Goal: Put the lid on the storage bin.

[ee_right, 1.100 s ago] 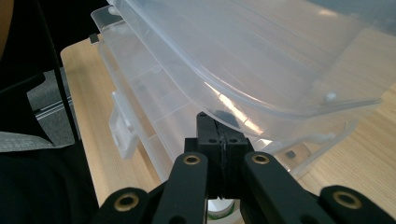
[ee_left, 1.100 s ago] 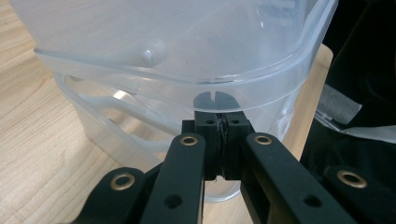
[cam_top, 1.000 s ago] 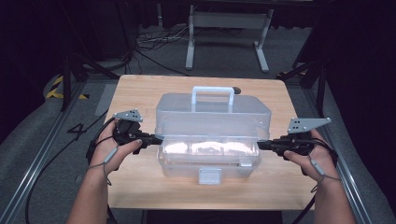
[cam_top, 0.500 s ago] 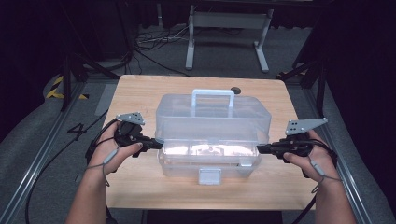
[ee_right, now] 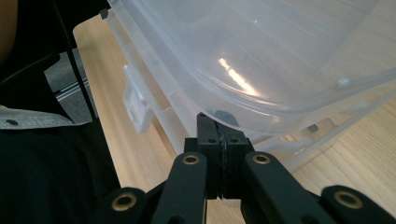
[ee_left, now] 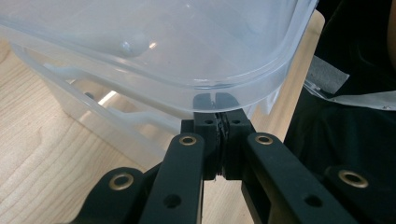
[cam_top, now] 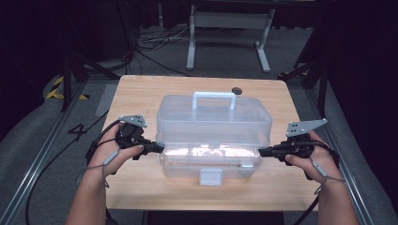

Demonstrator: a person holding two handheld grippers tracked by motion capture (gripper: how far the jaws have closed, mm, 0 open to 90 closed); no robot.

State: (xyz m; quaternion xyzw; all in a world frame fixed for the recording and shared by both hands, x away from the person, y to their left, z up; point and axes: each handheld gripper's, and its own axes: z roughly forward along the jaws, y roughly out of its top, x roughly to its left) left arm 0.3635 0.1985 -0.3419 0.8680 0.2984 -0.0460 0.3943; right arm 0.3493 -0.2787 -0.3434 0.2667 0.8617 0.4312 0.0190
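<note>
The clear rectangular plastic storage box sits centred on the light wooden desk. Its transparent domed lid, with a pale carrying handle, is raised at the near edge. The left gripper and the right gripper, jaws pressed together, sit under the lid rim at opposite ends.
</note>
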